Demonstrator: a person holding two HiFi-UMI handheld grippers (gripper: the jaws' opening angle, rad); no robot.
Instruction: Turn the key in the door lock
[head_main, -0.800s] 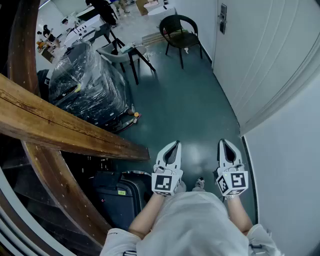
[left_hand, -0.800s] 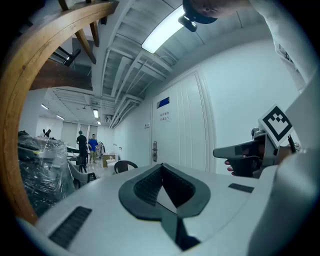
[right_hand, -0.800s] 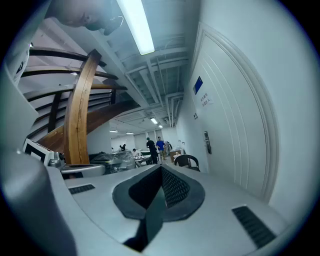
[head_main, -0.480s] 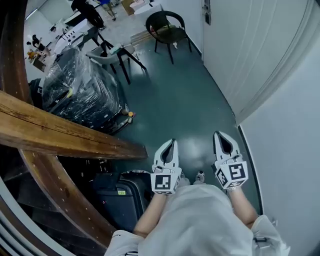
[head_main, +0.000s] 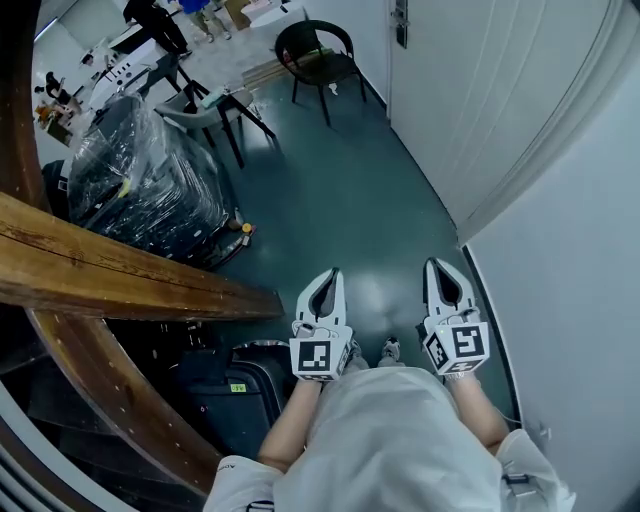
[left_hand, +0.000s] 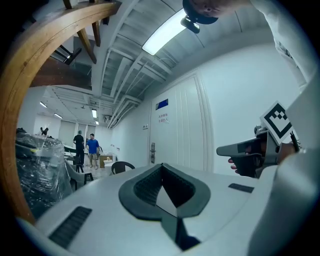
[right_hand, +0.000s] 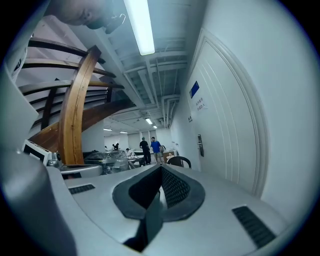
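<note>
Both grippers now sit lower and further left in the head view than before, and the door and the chair have drifted left and toward the top edge.

**Left gripper** (head_main: 331, 278): jaws fully closed, pads meeting at the tips, nothing between them. Its own view confirms this (left_hand: 161, 168). It points level along the corridor.

**Right gripper** (head_main: 436, 270): jaws closed tip to tip, nothing held, as its own view shows (right_hand: 161, 169). It is held beside the left gripper, the two apart and roughly parallel. It also shows at the right of the left gripper view (left_hand: 248, 150).

**Door lock** (head_main: 400, 22): a dark plate on the edge of the white door (head_main: 480, 90), at the top of the head view, well apart from both grippers. It also appears in the left gripper view (left_hand: 152, 152) and the right gripper view (right_hand: 200, 145). Whether a key sits in it is too small to tell.

**Surroundings:**
- Green floor (head_main: 340, 200) runs from the grippers to the door.
- Black chair (head_main: 315, 45) stands near the lock side of the door.
- Film-wrapped load (head_main: 150, 190) stands to the left.
- Wooden beam (head_main: 120, 275) crosses the left foreground, above a dark suitcase (head_main: 235, 385).
- Two people (left_hand: 85, 147) stand far down the room.
</note>
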